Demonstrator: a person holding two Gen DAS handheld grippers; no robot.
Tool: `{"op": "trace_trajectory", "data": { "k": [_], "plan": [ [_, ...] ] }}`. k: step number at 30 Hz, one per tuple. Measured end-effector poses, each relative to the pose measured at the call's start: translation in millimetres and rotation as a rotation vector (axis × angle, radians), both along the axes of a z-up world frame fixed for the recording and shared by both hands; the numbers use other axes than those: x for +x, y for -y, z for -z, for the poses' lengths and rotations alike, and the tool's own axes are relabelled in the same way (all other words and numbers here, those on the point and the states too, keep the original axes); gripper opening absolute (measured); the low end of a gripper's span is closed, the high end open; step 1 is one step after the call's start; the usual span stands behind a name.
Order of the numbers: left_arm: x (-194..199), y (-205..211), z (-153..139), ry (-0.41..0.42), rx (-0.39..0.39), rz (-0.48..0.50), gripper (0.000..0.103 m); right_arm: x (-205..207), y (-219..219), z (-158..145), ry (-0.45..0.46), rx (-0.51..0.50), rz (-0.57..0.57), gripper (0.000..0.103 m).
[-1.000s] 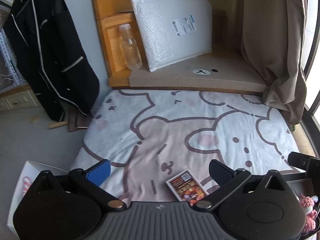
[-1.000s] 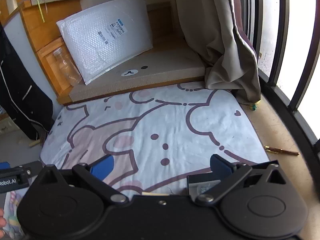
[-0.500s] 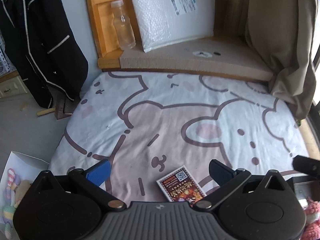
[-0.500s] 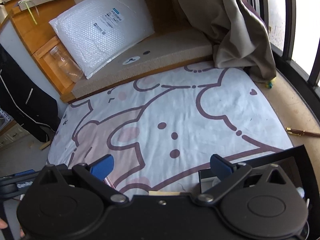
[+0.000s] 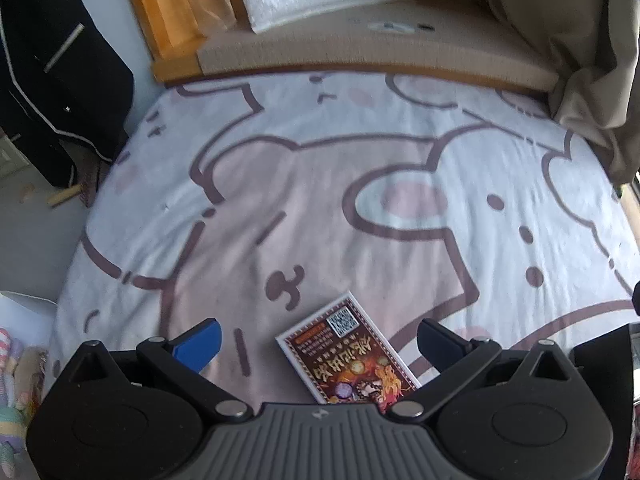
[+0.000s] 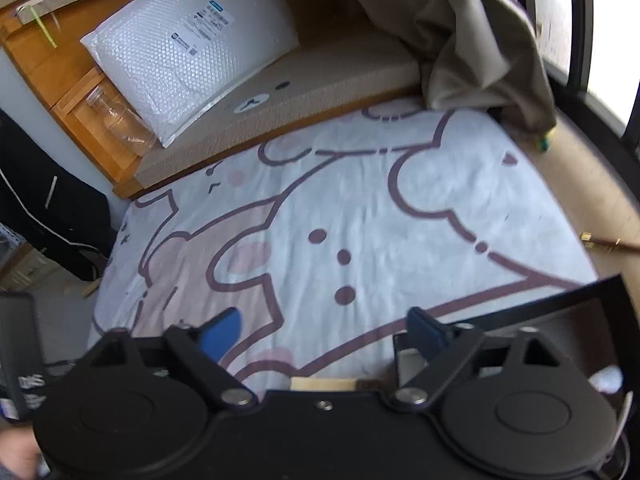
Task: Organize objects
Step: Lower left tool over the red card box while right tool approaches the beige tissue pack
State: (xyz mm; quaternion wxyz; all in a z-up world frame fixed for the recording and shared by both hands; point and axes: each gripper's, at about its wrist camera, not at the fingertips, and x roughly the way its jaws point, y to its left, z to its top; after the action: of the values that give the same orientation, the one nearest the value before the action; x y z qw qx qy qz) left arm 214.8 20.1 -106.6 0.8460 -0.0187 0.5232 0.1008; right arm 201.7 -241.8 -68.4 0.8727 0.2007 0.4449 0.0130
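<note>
A small printed card box (image 5: 347,354) with a QR code lies flat on the cartoon bear blanket (image 5: 320,184). My left gripper (image 5: 319,341) hangs just above it, open, with the box between its blue fingers and nothing touching them. In the right wrist view my right gripper (image 6: 326,330) stands over the blanket (image 6: 320,208) near a black tray (image 6: 568,308). Its jaws are closing and only blanket shows between them. A thin wooden strip (image 6: 323,384) peeks out under its body.
A bubble-wrap parcel (image 6: 192,44) leans on a tan ledge (image 6: 320,80) beside a clear bottle (image 6: 120,120) and wooden shelf. A beige curtain (image 6: 472,32) hangs at right, a dark jacket (image 5: 48,60) at left. A pen (image 6: 608,243) lies on the floor. Knitted toys (image 5: 16,380) sit lower left.
My left gripper has sunk toward the blanket and tipped down, so the card box looms larger between its fingers. The right gripper lowered a little and its fingers have drawn closer together.
</note>
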Motion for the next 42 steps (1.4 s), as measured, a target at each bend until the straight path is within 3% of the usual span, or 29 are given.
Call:
{"op": "trace_trajectory", "data": {
  "k": [8,16,32,42],
  "plan": [
    [3.8,-2.2,27.3,-0.085,0.007,-0.004,0.103,3.3,-5.9,8.0,-0.045,0.039,-0.032,0.078],
    [2.5,-14.3,29.8,-0.085,-0.042,-0.044,0.103,7.3,-22.1,22.7,-0.138,0.036,-0.068,0.077],
    [8.6,3.8,44.0,-0.134,-0.05,0.001,0.103,8.9,-47.1,43.3,-0.272,-0.086,-0.095,0.077],
    [4.2,-23.3,49.1,-0.165,-0.062,-0.11,0.103,12.4,-61.0,54.3,-0.318,-0.151,-0.125,0.081]
  ]
}}
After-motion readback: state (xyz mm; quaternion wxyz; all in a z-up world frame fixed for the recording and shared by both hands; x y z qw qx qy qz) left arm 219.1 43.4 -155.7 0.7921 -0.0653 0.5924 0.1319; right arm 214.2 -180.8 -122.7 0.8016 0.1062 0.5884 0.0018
